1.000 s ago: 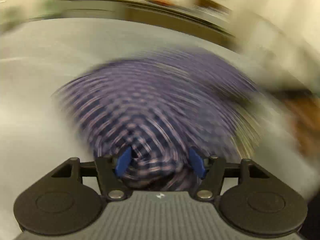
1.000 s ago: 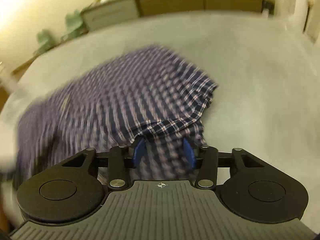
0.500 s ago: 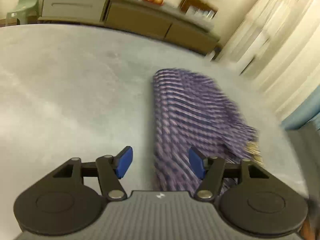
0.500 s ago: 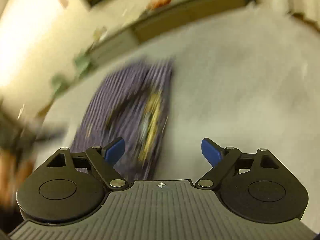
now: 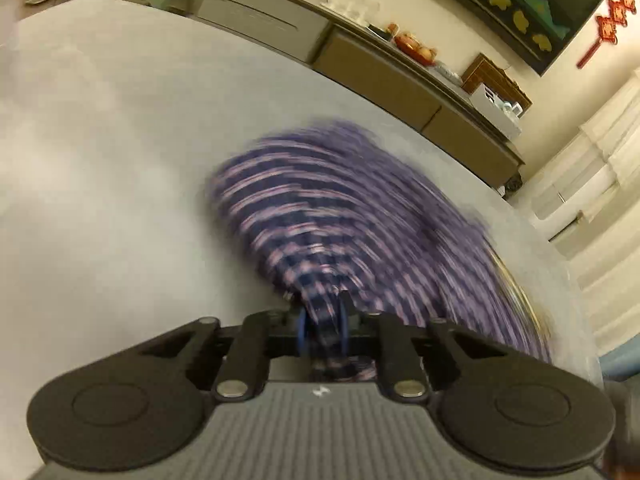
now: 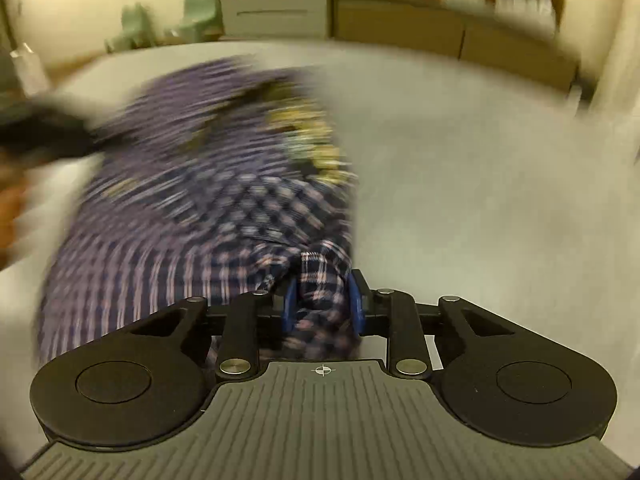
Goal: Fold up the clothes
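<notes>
A purple-and-white checked garment (image 5: 340, 216) lies bunched on the grey table (image 5: 100, 160), smeared by motion. My left gripper (image 5: 323, 322) has its blue pads closing in on a gathered fold at the near edge, and the cloth fills the narrow gap. In the right wrist view the same garment (image 6: 200, 208) spreads to the left, with a yellow-patterned patch (image 6: 312, 140) showing. My right gripper (image 6: 322, 300) is likewise closing, its pads pressed on a wad of checked cloth. A dark blurred shape (image 6: 48, 136) crosses the garment's far left side.
Bare grey tabletop (image 6: 480, 180) stretches right of the garment. A long sideboard (image 5: 380, 68) with glasses and fruit on it runs along the far wall. Green chairs (image 6: 200, 12) stand behind the table. Pale curtains (image 5: 592, 184) hang at the right.
Half a second ago both grippers stood open over the table beside the garment. Now both have come together on bunches of the checked cloth, and the views have swung.
</notes>
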A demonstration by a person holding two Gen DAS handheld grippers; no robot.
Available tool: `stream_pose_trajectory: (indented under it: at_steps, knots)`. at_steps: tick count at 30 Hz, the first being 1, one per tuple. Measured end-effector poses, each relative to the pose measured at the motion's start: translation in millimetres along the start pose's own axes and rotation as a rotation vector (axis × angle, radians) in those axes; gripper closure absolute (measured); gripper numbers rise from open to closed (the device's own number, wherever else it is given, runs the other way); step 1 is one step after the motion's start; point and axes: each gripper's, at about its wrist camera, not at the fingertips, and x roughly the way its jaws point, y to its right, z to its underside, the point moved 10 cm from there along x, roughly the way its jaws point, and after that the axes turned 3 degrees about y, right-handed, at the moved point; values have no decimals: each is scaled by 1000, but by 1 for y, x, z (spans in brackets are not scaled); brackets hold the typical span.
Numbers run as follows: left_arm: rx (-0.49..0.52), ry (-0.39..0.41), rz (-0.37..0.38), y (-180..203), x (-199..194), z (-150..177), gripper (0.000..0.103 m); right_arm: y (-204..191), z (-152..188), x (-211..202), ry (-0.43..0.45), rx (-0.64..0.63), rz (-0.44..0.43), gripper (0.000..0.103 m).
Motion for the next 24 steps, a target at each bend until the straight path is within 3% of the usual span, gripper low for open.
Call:
stream_pose_trajectory:
  at_steps: [1,3,4,7,9,12,13,15,18,21,24]
  knots:
    - [10,16,15,-1,-16,10,80,20,-16,11,38,-18,89,74]
    - [7,55,31,-8,-40,20,79,55,-34,8,109,82,195,56]
    - [36,72,27,-10,-48,22,78,67,-36,-1,156,177,187,52]
    - [145,108,4,-9,-54,16,77,63,-26,-27,201,372,2,47]
    - [177,107,4,-6,-53,13,75,41,-24,-35,219,348,-80,47]
    - [111,43,-27,-31,-50,21,73,-4,-7,-24,173,276,-188,48]
    - [83,45,-32,-37,-53,20,63,-18,1,-16,143,236,-204,49]
    - [29,58,-41,-48,-60,18,54,-38,12,7,79,129,-170,48]
    - [28,81,-23,-48,-81,16,53,-21,6,12,78,117,-71,46]
    - [67,114,27,-41,-102,5,53,-13,1,-16,108,113,-1,49]
    - [142,142,61,-20,-99,-15,51,-32,-7,-59,193,132,-46,42]
